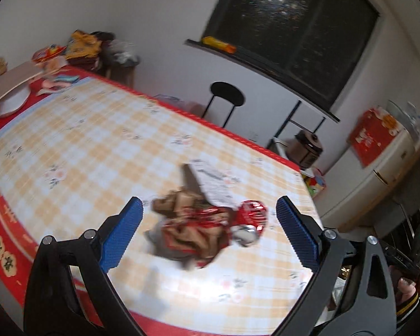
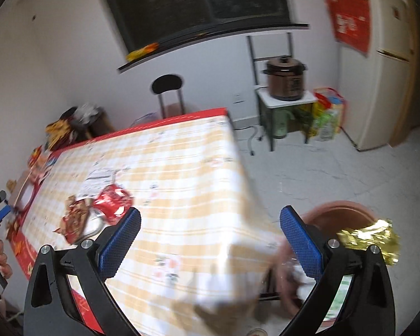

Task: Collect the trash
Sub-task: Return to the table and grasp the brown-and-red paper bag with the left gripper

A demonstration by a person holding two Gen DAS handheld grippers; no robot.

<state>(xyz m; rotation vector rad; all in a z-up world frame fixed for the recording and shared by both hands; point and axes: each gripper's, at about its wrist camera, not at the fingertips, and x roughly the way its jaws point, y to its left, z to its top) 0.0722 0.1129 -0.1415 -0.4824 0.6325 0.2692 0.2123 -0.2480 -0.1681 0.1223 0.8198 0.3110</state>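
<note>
A heap of trash lies on the checked tablecloth (image 1: 98,145): a crumpled brown and red wrapper (image 1: 190,232), a shiny red wrapper (image 1: 249,215) and a white paper (image 1: 212,182). My left gripper (image 1: 208,205) hovers just in front of the heap, open wide, with the heap seen between its blue pads (image 1: 126,235) and untouched. My right gripper (image 2: 210,215) is open and holds nothing; it is over the table's near corner. From there the red wrapper (image 2: 113,201) and the brown wrapper (image 2: 75,218) lie to its left. A brown basin (image 2: 344,210) beside the table holds a gold wrapper (image 2: 369,238).
Boxes, a bowl and bags (image 1: 81,44) crowd the table's far end. Behind the table stand a black stool (image 2: 168,84), a cooker (image 2: 285,78) on a small stand and a fridge (image 2: 389,64). A person's hand (image 2: 1,260) holds the left gripper's handle.
</note>
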